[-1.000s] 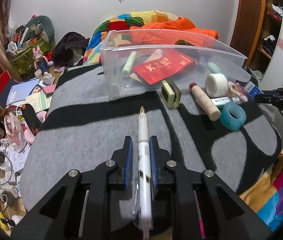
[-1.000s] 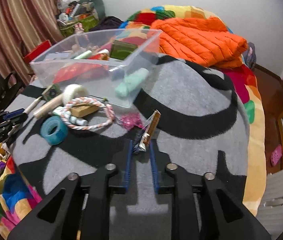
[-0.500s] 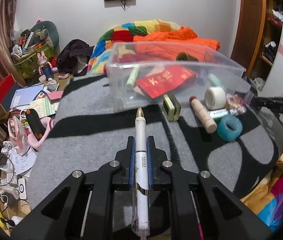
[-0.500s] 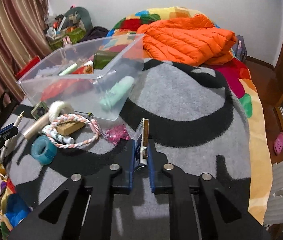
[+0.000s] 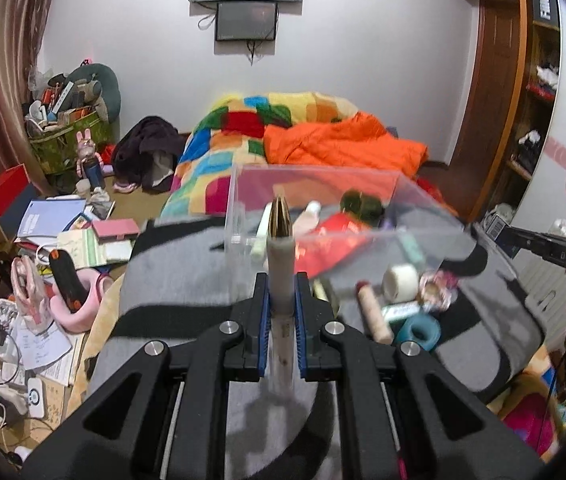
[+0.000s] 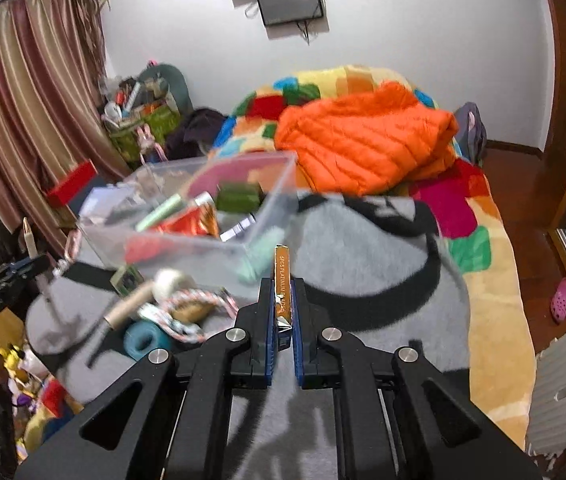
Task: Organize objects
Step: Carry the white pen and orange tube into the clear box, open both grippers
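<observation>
The left gripper (image 5: 282, 294) grips a white fountain pen with gold nib (image 5: 281, 256), the right gripper (image 6: 282, 300) a slim orange blade packet (image 6: 282, 280), both pointing lengthwise toward the clear plastic bin (image 5: 239, 204) just ahead on the bed.

Bin (image 5: 423, 216) sits on blanket (image 5: 171, 280); tape roll (image 5: 400, 283) in front (jacket (image 5: 343, 148) behind).

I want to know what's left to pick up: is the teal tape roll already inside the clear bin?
No, the teal tape roll lies on the grey blanket outside the clear bin, near the rope ring.
</observation>
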